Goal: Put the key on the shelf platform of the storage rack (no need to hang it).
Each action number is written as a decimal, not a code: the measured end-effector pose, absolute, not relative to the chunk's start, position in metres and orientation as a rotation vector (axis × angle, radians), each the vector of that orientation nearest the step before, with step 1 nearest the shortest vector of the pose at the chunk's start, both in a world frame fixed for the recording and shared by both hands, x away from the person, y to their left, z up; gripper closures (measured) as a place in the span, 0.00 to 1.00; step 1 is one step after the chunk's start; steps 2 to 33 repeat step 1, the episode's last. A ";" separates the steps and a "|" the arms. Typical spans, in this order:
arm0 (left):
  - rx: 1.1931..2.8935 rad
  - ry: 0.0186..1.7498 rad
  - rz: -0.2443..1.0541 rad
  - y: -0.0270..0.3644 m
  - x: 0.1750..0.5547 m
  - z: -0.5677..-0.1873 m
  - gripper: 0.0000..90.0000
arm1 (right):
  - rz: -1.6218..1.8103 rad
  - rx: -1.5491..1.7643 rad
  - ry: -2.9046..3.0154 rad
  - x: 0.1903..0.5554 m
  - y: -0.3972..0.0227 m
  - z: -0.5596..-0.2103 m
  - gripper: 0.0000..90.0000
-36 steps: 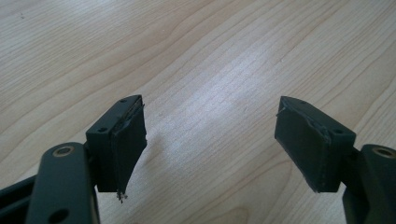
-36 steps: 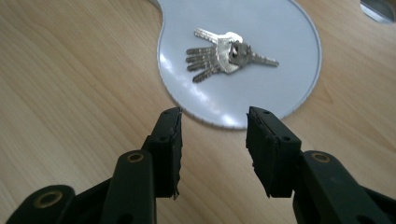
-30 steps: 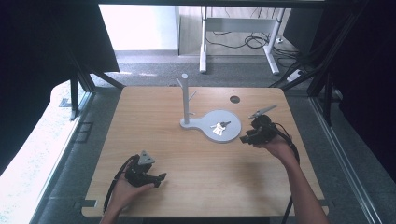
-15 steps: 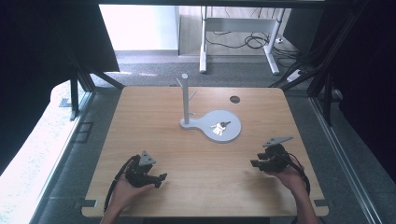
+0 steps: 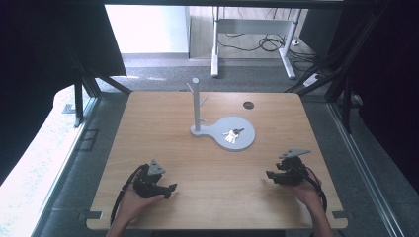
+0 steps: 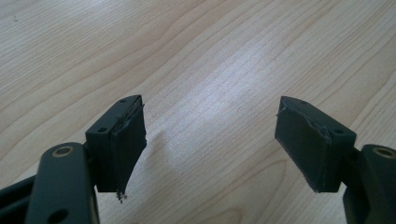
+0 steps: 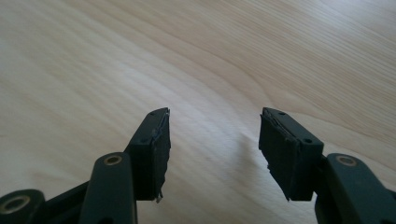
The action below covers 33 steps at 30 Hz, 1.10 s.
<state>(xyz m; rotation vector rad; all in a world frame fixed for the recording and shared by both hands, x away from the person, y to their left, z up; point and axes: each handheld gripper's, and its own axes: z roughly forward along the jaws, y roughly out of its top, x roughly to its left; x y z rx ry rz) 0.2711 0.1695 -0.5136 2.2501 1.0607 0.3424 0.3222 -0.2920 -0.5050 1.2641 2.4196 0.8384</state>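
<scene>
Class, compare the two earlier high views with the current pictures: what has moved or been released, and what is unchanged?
The right gripper has drawn back from beside the keys on the grey stand base to the table's near right edge. Its jaws have just been opening, with nothing between them. The keys lie on the base as before, and the left gripper rests open, unmoved.

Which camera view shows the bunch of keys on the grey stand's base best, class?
The high view: there the keys lie in plain sight on the round base of the grey stand, beside its upright post. The left and right gripper views look along open jaws at bare wooden tabletop, so they give nothing of the keys.
</scene>
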 end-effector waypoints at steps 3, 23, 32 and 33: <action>2.250 1.061 0.342 0.170 0.271 -0.514 0.28 | 0.829 1.281 2.399 0.323 -0.293 -0.508 0.48; 2.250 1.061 0.342 0.170 0.271 -0.514 0.28 | 0.829 1.281 2.399 0.323 -0.293 -0.508 0.48; 2.250 1.061 0.342 0.170 0.271 -0.514 0.28 | 0.829 1.281 2.399 0.323 -0.293 -0.508 0.48; 2.250 1.061 0.342 0.170 0.271 -0.514 0.28 | 0.829 1.281 2.399 0.323 -0.293 -0.508 0.48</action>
